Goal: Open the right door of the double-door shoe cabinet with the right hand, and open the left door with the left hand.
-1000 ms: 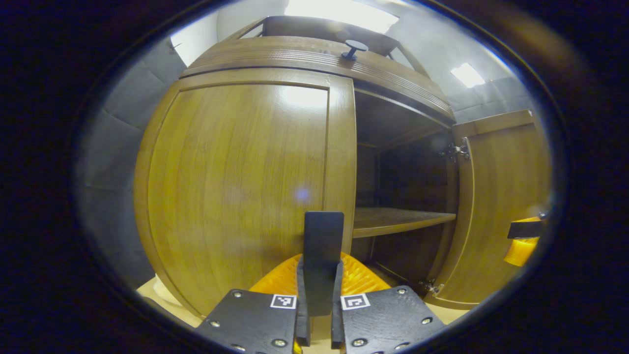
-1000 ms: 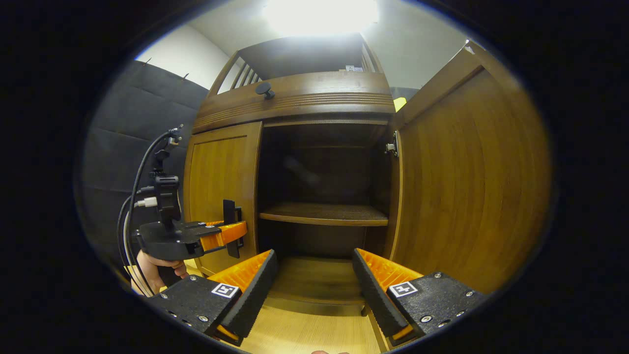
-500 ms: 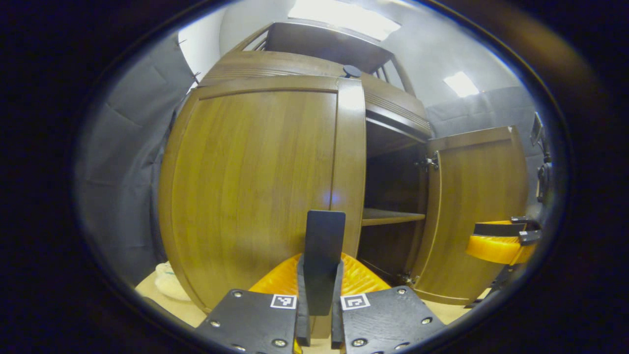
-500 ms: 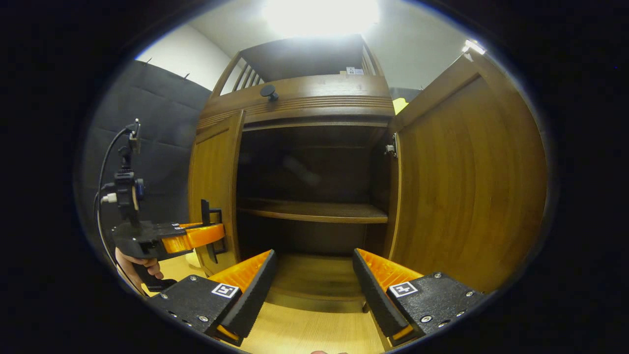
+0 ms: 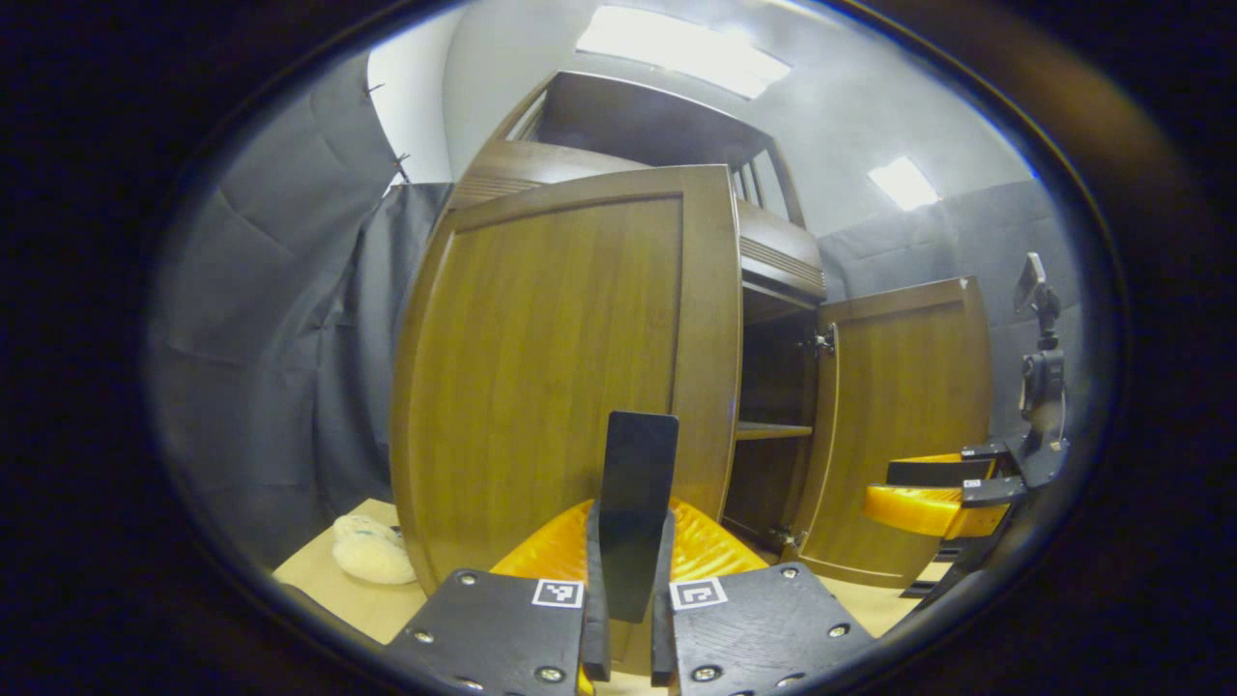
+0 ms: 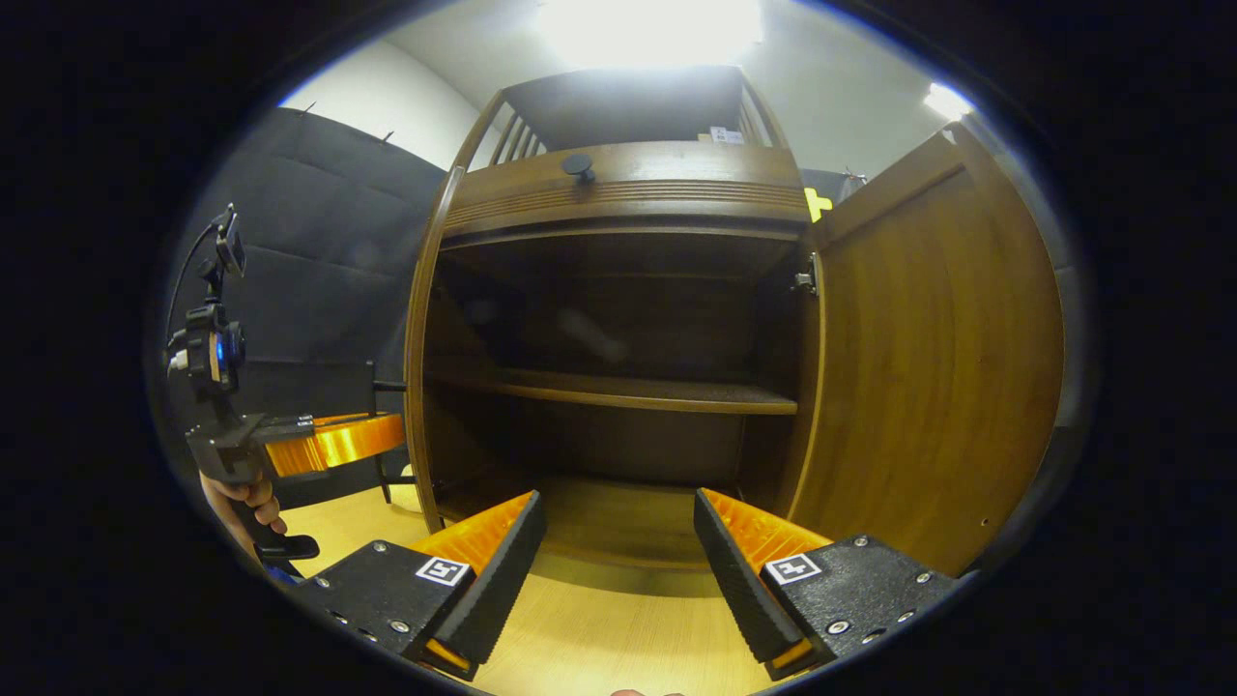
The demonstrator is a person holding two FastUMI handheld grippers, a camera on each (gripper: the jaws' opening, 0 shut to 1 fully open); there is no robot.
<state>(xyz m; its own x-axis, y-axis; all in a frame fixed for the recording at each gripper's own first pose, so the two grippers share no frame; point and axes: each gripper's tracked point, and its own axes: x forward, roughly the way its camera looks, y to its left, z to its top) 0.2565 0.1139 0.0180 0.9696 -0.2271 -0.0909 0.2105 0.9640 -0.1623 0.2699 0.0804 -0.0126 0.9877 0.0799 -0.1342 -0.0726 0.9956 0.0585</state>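
in the left gripper view, my left claw [image 5: 626, 580] is clamped on the dark handle [image 5: 633, 512] of the shoe cabinet's left door [image 5: 560, 377], both fingers pressing the flat upright bar between them. the left door stands swung out from the shoe cabinet [image 5: 763, 280], its face turned toward me. right of the left door the cabinet's dark inside shows, with a shelf [image 5: 773, 431] across it, and beyond that the right door [image 5: 904, 425] stands open on its hinges. my right claw [image 5: 928, 493] hangs just right of the right door, apart from it. left of the left door a pale, fluffy lump [image 5: 372, 553] lies on the light wooden worktop [image 5: 319, 590].

in the right gripper view, my right claw [image 6: 618, 561] has its jaws spread wide and grips nothing, hovering over the worktop [image 6: 599, 648] in front of the cabinet [image 6: 628, 184]. the right door [image 6: 928, 358] is wide open on the cabinet's right side. the left door [image 6: 420, 358] shows edge-on at the cabinet's left side, with my left claw [image 6: 372, 435] against its far face and a hand [image 6: 242, 503] under it. the shelf [image 6: 618, 391] crosses the open inside, and a dark knob [image 6: 578, 164] sits on the cabinet's top band.
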